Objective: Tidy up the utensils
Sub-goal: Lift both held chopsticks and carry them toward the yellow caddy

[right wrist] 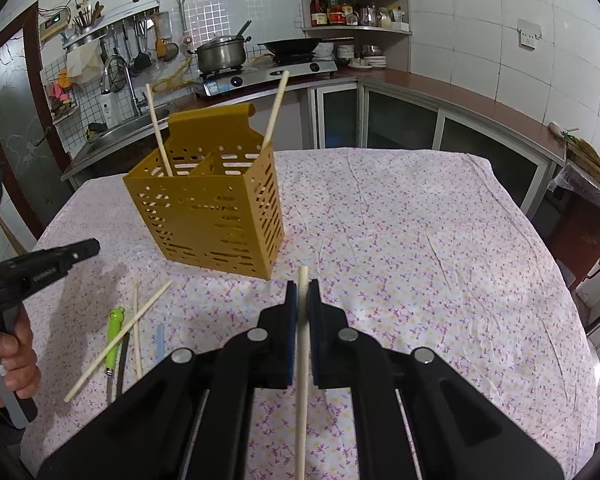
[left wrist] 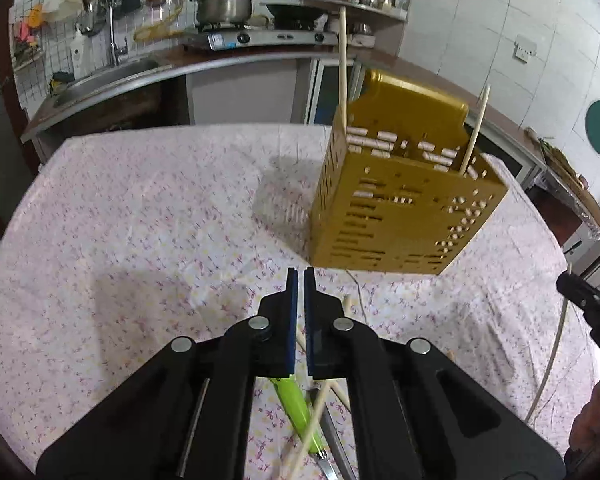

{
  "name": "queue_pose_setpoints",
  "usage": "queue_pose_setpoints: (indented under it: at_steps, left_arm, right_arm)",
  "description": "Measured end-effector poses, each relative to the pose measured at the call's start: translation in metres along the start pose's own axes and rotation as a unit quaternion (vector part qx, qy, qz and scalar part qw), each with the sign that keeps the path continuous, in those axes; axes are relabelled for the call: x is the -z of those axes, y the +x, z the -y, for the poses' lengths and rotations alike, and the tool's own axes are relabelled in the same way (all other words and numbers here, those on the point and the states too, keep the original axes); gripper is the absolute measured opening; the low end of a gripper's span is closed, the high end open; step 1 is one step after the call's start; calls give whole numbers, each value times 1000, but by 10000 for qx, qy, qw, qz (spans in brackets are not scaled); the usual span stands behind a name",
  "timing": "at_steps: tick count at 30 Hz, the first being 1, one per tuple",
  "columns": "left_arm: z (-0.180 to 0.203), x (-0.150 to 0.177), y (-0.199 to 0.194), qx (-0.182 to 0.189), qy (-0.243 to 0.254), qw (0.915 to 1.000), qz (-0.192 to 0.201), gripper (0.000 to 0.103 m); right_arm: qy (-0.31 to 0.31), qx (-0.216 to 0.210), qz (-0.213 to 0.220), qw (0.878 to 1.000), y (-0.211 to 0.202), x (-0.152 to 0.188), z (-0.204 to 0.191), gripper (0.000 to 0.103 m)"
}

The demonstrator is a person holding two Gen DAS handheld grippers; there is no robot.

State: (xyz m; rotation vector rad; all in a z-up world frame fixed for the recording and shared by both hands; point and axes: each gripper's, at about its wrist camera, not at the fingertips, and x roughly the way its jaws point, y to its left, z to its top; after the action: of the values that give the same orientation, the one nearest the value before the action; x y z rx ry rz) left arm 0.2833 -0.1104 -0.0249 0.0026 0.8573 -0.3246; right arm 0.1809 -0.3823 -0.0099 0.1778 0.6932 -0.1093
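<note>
A mustard-yellow slotted utensil holder (left wrist: pixel 404 200) (right wrist: pixel 212 208) stands on the flowered tablecloth with two chopsticks (right wrist: pixel 158 128) upright in it. My right gripper (right wrist: pixel 302 292) is shut on a wooden chopstick (right wrist: pixel 302 360) and holds it above the table, to the right of and nearer than the holder. My left gripper (left wrist: pixel 301 276) is shut and empty, hovering over loose utensils: a green-handled knife (left wrist: pixel 296 412) (right wrist: pixel 114 332), chopsticks (right wrist: pixel 120 344) and a pale blue stick (right wrist: pixel 159 340). The left gripper also shows in the right wrist view (right wrist: pixel 96 246).
The table (right wrist: pixel 420 240) is covered by a pink flowered cloth. A kitchen counter with sink (right wrist: pixel 112 136), stove and pot (right wrist: pixel 220 54) runs behind it. A corner shelf (right wrist: pixel 356 8) holds bottles. A thin cable (left wrist: pixel 552 360) lies on the cloth at right.
</note>
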Motion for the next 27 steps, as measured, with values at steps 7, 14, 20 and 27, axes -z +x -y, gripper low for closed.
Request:
queue_pose_setpoints:
  at_steps: [7, 14, 20, 27]
  left_arm:
    - [18, 15, 33, 103, 259, 9991, -310, 30]
    - [41, 25, 56, 216, 527, 9968, -558, 38]
    - [65, 31, 66, 343, 795, 9937, -712, 38]
    - [87, 32, 83, 318, 989, 9909, -852, 38]
  right_arm:
    - [68, -10, -165, 9998, 21, 2, 9, 6]
    - [100, -56, -372, 9992, 47, 8, 11, 6]
    - [136, -92, -473, 9987, 60, 12, 16, 6]
    - [135, -111, -527, 9985, 65, 12, 17, 6]
